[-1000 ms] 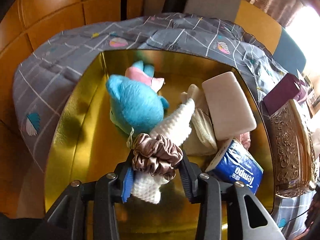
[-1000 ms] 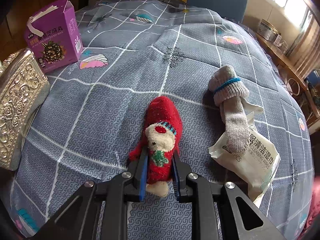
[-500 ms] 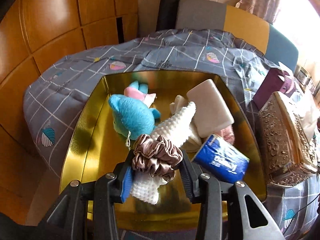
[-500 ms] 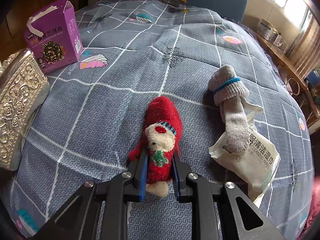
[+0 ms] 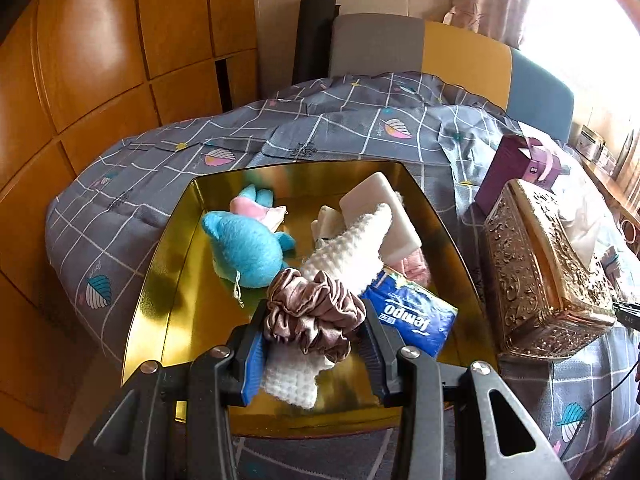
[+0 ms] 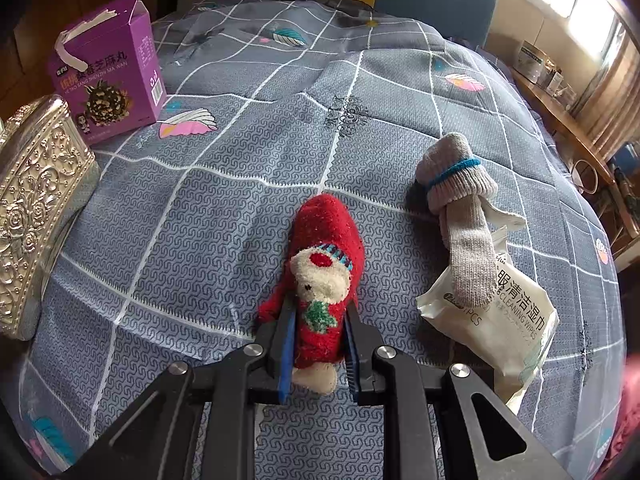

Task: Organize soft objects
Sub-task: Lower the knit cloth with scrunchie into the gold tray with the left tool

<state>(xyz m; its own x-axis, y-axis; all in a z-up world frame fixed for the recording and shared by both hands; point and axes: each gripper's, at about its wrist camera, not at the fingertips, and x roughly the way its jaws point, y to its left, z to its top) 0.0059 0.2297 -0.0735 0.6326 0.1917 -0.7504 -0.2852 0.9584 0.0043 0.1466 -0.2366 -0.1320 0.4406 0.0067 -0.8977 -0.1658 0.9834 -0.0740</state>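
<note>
My left gripper (image 5: 314,342) is shut on a brown satin scrunchie (image 5: 314,314), held above the near part of a gold tray (image 5: 168,264). In the tray lie a blue plush toy (image 5: 246,246), a white knitted sock (image 5: 348,252), a white pad (image 5: 382,212) and a blue Tempo tissue pack (image 5: 412,316). My right gripper (image 6: 318,346) is shut on a red plush sock with a bear face (image 6: 324,284), which rests on the grey checked cloth (image 6: 224,184). A grey sock with a blue band (image 6: 460,216) lies to its right.
An ornate metal box (image 5: 540,272) stands right of the tray and shows in the right wrist view (image 6: 36,196). A purple carton (image 6: 110,76) stands behind it. A wet-wipes pack (image 6: 496,316) lies under the grey sock. Wooden panels (image 5: 100,60) rise at the left.
My left gripper has pulled back and risen with the scrunchie, so the tray looks smaller and farther. The right gripper and the red sock have not moved.
</note>
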